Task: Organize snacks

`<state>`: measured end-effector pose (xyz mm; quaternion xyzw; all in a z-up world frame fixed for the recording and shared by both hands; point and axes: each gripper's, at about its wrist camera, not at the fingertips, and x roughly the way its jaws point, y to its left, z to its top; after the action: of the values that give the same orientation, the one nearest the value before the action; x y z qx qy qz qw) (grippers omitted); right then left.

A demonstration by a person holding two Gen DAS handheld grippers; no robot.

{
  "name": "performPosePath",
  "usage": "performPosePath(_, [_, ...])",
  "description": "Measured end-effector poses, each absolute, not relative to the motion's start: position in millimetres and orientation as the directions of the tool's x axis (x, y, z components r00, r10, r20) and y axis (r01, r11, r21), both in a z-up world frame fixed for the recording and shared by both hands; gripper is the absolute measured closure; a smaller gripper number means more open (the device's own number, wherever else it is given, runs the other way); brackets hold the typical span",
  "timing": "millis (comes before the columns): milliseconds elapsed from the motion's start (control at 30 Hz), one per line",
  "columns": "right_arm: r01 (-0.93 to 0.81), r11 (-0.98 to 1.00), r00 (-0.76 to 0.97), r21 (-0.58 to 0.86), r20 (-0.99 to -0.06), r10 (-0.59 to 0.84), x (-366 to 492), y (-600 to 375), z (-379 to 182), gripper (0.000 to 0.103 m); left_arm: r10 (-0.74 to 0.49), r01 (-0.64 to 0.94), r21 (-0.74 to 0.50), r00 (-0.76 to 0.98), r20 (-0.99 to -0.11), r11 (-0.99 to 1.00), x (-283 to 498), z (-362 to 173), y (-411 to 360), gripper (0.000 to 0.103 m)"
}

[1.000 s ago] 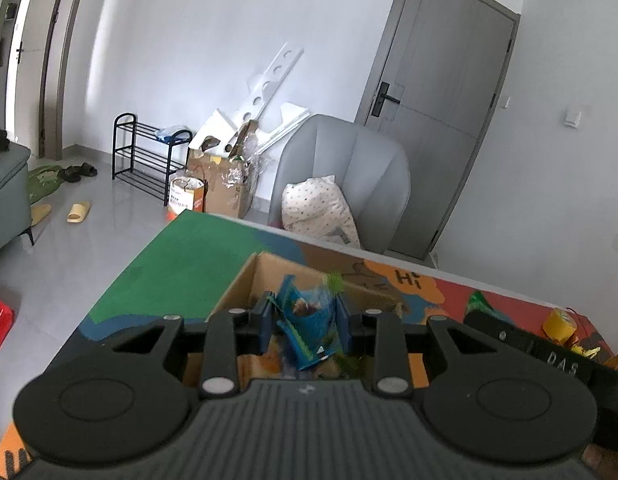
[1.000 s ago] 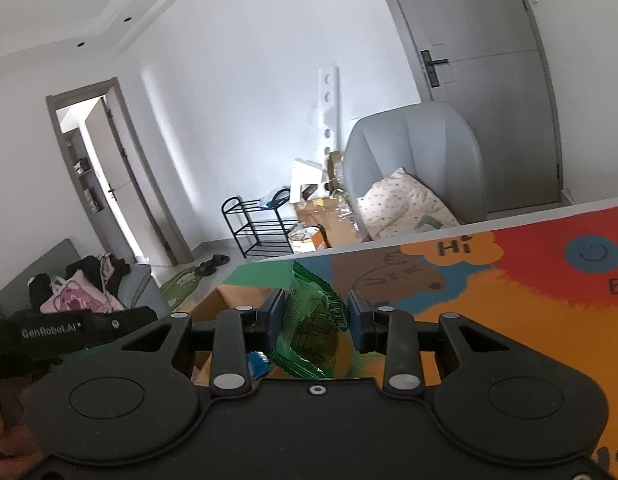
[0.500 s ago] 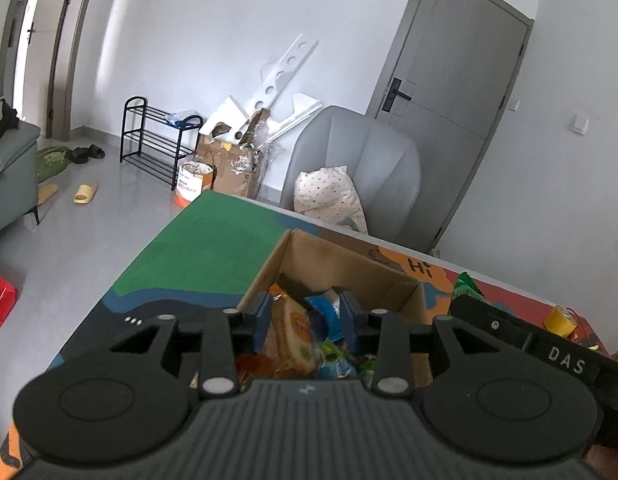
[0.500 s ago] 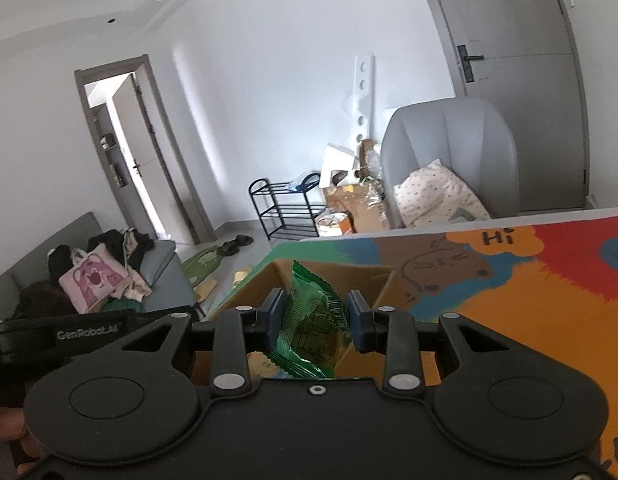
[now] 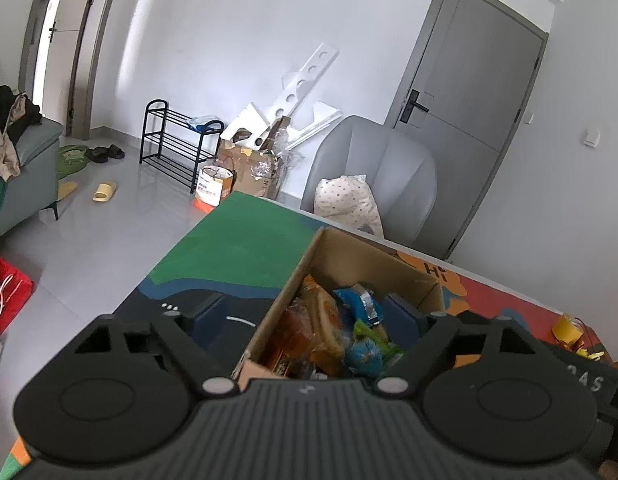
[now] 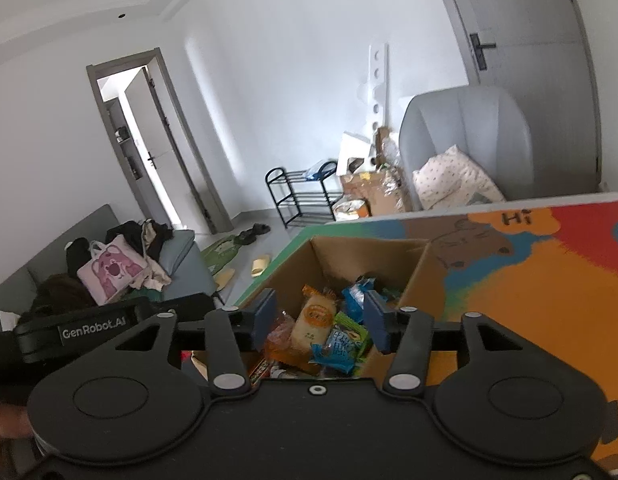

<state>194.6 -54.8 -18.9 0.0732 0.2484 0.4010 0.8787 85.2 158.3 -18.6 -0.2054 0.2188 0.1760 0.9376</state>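
Left gripper (image 5: 305, 314): hanging over the box's near left corner; jaws standing wide, having just been opening, nothing gripped between them.
Left gripper fingers (image 5: 207, 314): one is sitting outside the box's left wall over the mat, the other inside the box at its right side.
Box (image 5: 373, 256): an open cardboard carton, lying on the mat (image 5: 245, 244) near the table's left edge; its long left wall is running between the left gripper's fingers.
Snacks (image 5: 325, 328): lying loose in the box bottom, below and between both pairs of fingers; orange and pale packets to the left, blue and green ones to the right.
Right gripper (image 6: 319, 318): hovering above the box's near end; jaws partly apart, having just been opening, empty, with the packets showing below the gap.
Right gripper fingers (image 6: 265, 314): both blue pads are hanging inside the box outline, clear of the packets.
Pale packet (image 6: 314, 322): lying in the box, seen just under the gap, nearer the left pad.
Open room: green mat is lying bare left of the box up to the table edge; orange and red mat is stretching wide to the right.
Chair (image 6: 465, 140): standing beyond the table's far edge, a cushion on its seat.
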Motion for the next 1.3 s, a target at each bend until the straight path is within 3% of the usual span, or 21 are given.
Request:
performPosePath(233, [-0.628, 0.711, 0.604, 0.318, -0.377, 0.702, 185.0, -81.0, -17.1, 0.039, 0.218, -0.403, -0.310, 0.843, -0.492, 0.861, 74.4, -17.2, 151.2, 0.007])
performPosePath(500, [-0.568, 0.756, 0.652, 0.325, -0.383, 0.654, 178.3, -121.6, -18.5, 0.028, 0.191, -0.363, -0.254, 0.834, -0.517, 0.896, 73.5, -14.4, 123.1, 0.005])
performPosePath(833, [-0.511, 0.794, 0.703, 0.330, -0.371, 0.607, 170.4, -163.8, -14.4, 0.001, 0.134, -0.284, -0.201, 0.828, -0.545, 0.938, 74.9, -8.6, 82.8, 0.005])
performPosePath(1233, [-0.430, 0.836, 0.728, 0.339, -0.418, 0.544, 165.6, -201.6, -1.1, 0.000, 0.101, -0.221, -0.155, 0.828, -0.552, 0.963, 70.2, 5.4, 45.7, 0.004])
performPosePath(1300, [-0.419, 0.849, 0.732, 0.321, -0.434, 0.525, 163.0, -203.0, 2.3, 0.000, 0.097, -0.211, -0.148, 0.830, -0.549, 0.966, 67.5, 8.6, 41.6, 0.000])
